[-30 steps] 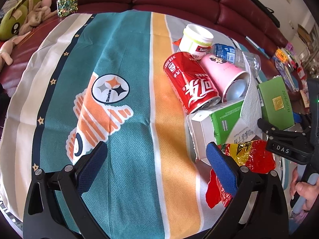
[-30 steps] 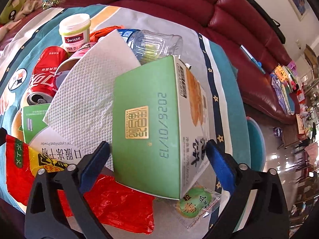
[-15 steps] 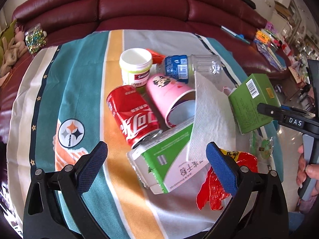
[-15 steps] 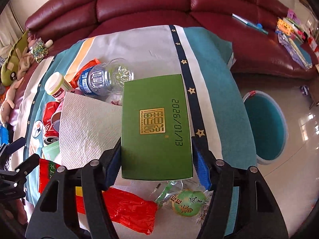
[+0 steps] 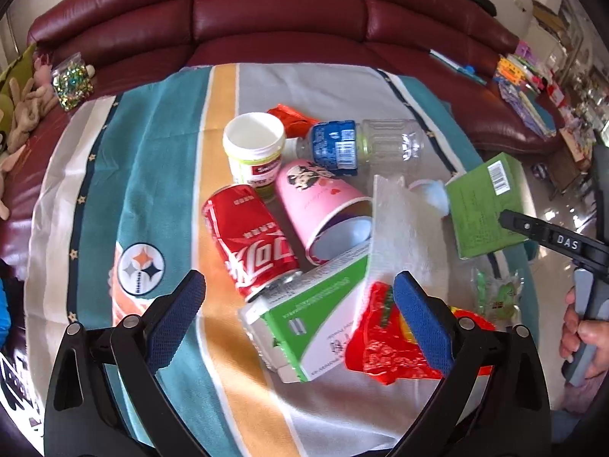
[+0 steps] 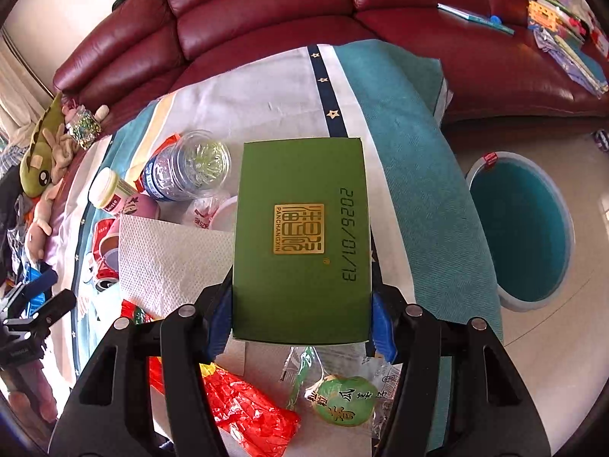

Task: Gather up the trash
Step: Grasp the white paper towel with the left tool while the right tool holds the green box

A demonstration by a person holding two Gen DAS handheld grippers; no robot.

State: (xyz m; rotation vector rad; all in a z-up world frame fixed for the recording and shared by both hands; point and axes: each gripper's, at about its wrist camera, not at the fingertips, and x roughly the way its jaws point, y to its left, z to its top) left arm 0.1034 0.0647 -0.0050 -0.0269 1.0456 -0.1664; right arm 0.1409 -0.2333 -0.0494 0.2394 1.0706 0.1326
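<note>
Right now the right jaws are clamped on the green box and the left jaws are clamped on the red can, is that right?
Not quite. The right gripper does clamp the green box, but the left gripper holds nothing: in the left wrist view its jaws stand open above the pile, clear of the red can.

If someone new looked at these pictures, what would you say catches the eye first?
The green box, gripped in the right tongs, whose jaws have just been closing on it, fills the middle of the right wrist view. To its right a teal bin stands on the floor. In the left wrist view a red can and pink cup lie on their sides amid litter on the striped cloth, beyond the open left tongs.
</note>
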